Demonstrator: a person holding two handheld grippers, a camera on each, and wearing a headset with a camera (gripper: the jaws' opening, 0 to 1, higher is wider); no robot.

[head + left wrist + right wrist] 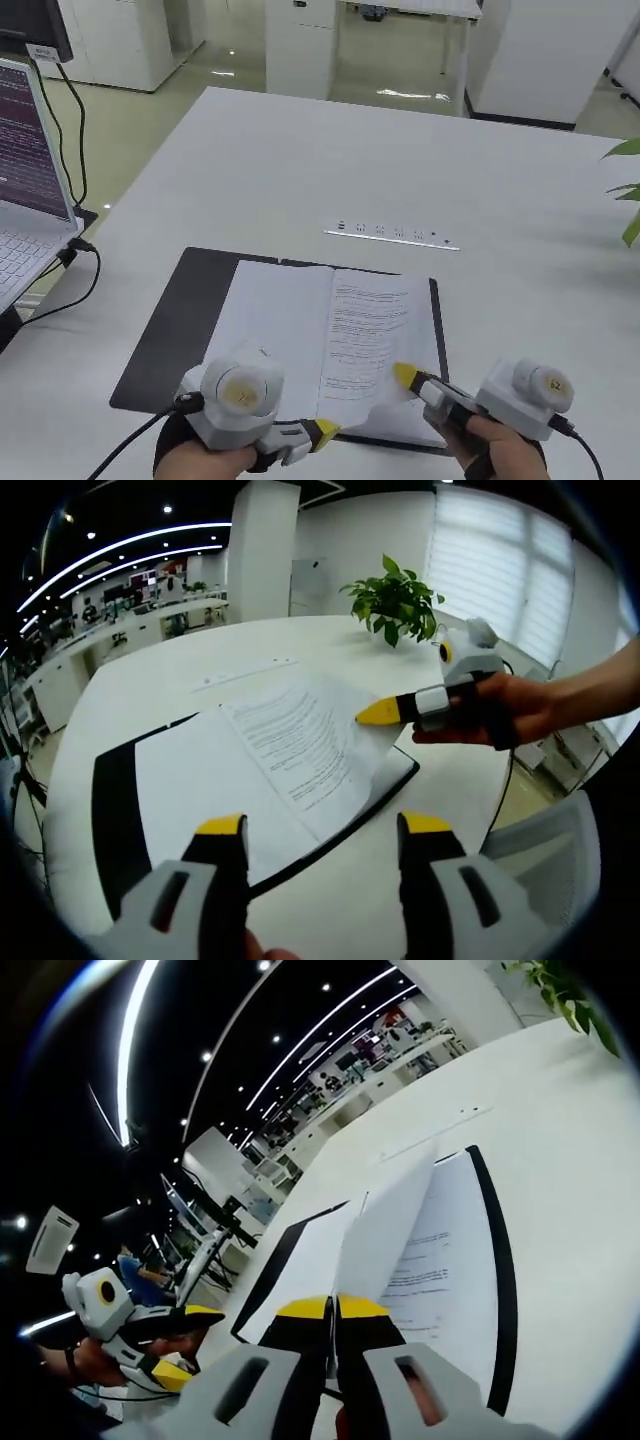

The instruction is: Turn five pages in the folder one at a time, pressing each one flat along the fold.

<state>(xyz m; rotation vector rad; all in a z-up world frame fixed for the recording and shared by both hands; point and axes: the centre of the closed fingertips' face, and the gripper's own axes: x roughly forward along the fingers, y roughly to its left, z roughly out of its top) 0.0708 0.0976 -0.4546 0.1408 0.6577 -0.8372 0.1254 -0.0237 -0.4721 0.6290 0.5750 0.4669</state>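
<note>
An open folder with a black cover [168, 335] lies on the white table, its left sheet flat. The printed right-hand page [365, 335] curls up at its lower right corner. My right gripper [405, 376] is shut on that corner; in the right gripper view its yellow tips [335, 1310] pinch the raised page [385, 1230]. My left gripper [322, 434] hovers at the folder's near edge, open with nothing between its tips [323, 825]. In the left gripper view the right gripper [385, 712] holds the page [300, 740] up above the folder [110, 800].
A laptop [25, 200] with a trailing cable [75, 285] sits at the table's left edge. A socket strip [392, 238] is set into the tabletop behind the folder. A potted plant [395, 605] stands at the right. A chair back [540, 870] is near the table edge.
</note>
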